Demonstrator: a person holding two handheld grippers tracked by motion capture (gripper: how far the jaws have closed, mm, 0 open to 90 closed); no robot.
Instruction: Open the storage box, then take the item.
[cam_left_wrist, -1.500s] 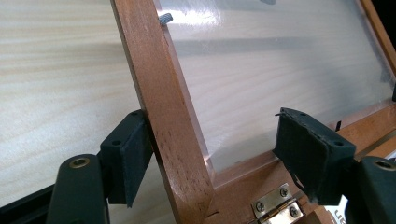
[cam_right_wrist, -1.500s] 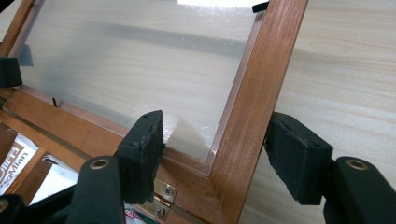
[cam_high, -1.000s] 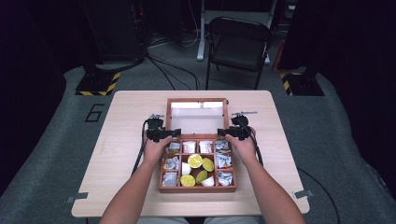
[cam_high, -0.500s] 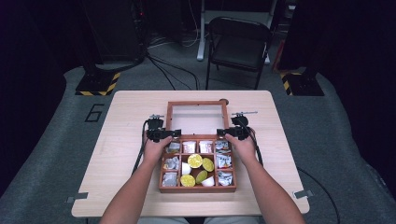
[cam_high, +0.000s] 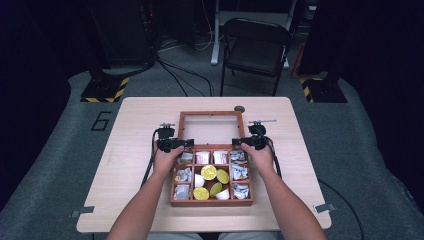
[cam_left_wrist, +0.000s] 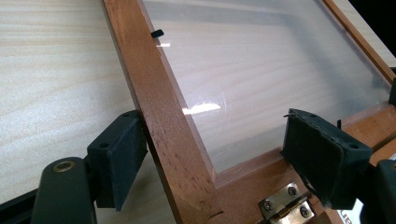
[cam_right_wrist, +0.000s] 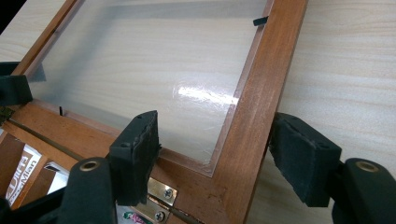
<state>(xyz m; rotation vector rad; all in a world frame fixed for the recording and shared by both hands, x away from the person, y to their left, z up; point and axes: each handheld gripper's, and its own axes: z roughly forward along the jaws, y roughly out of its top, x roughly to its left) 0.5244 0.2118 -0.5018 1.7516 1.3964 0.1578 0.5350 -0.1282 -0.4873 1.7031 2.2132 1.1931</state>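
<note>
We see the right gripper (cam_right_wrist: 212, 154) straddling the lid's wooden side rail (cam_right_wrist: 261, 93) near its hinged corner, jaws parted and having just been opening. The clear pane (cam_right_wrist: 154, 60) shows the table (cam_right_wrist: 345, 60) beneath; a brass hinge (cam_right_wrist: 161, 196) sits below.

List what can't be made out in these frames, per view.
- High view: print on the sachets in the wooden box is too small to read; the small round thing beyond the lid is too small to identify.
- Left gripper view: the left hand-held gripper straddles the lid's side rail; the hinge is cut off by the bottom edge.
- Right gripper view: the label is cut by the edge and the right hand-held gripper.
</note>
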